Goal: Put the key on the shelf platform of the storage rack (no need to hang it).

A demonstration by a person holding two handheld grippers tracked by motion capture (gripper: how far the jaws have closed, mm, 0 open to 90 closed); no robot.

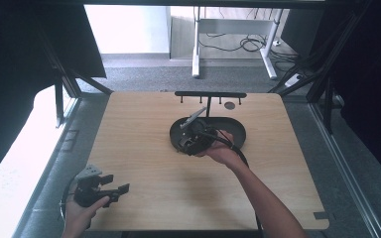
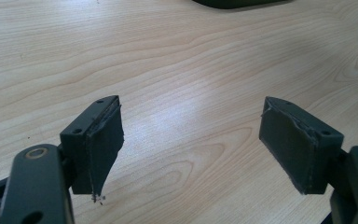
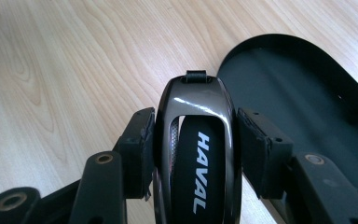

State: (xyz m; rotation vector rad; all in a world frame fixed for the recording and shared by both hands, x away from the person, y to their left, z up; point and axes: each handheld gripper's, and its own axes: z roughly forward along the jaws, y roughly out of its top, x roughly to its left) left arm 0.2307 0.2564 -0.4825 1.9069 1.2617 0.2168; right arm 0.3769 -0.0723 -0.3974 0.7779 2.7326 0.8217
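Between right tongs (image 3: 193,149), HAVAL key fob (image 3: 196,154) clamped beside black tray (image 3: 307,93); left tongs (image 2: 191,144) open.

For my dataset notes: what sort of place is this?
Probably an office or lab recording station: a light wooden table inside a black metal frame on grey carpet, with a white desk's legs and loose cables behind.

Grey carpet floor (image 1: 144,79); white desk frame (image 1: 233,29) beyond, cables (image 1: 245,43) beneath. Black curtains (image 1: 25,54) both sides. Bright daylight at left.
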